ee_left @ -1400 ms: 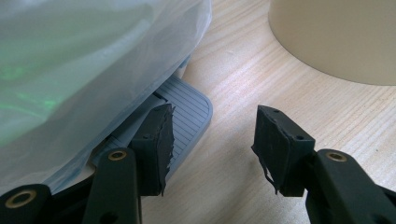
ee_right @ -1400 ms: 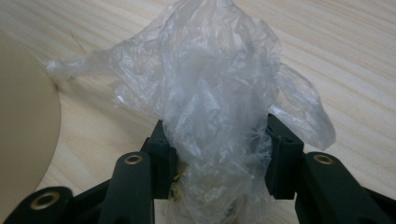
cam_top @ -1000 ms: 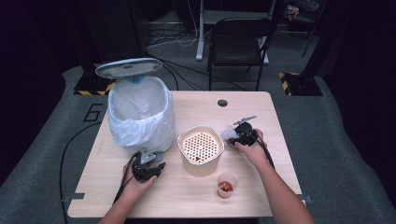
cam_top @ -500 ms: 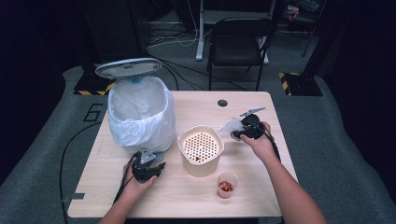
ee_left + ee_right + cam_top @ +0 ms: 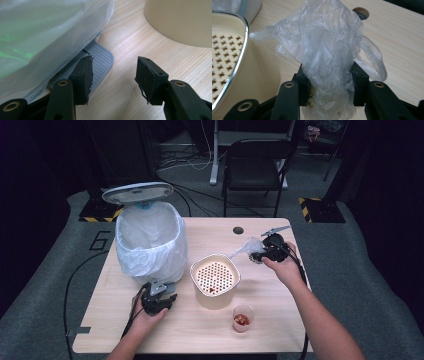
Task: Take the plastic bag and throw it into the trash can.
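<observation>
The right tool (image 5: 260, 254) is clamped on a crumpled clear plastic wrapper (image 5: 329, 50), held just above the tabletop (image 5: 310, 320) toward its far right corner, beside the cream square container with a perforated insert (image 5: 215, 279). The wrapper billows out past the jaws toward that container, and only a thin bunch of film sits between them, so I judge it could slide free if the hand swings quickly. The loose tail might also snag on the container's metal rim. If the wrapper is bound for the white-lined pedal bin (image 5: 150, 240) at the far left, the carry crosses the container, and a low pass could knock it or the small clear cup of red sauce (image 5: 242, 318) near the front edge.

The right hand (image 5: 282, 267) reaches forward with the forearm slanting in from the front right corner, wrist level. The left tool (image 5: 113, 75) rests near the front left, jaws apart and empty, just beside the bin's grey foot pedal (image 5: 100, 58), where a careless nudge could trip the lid.
</observation>
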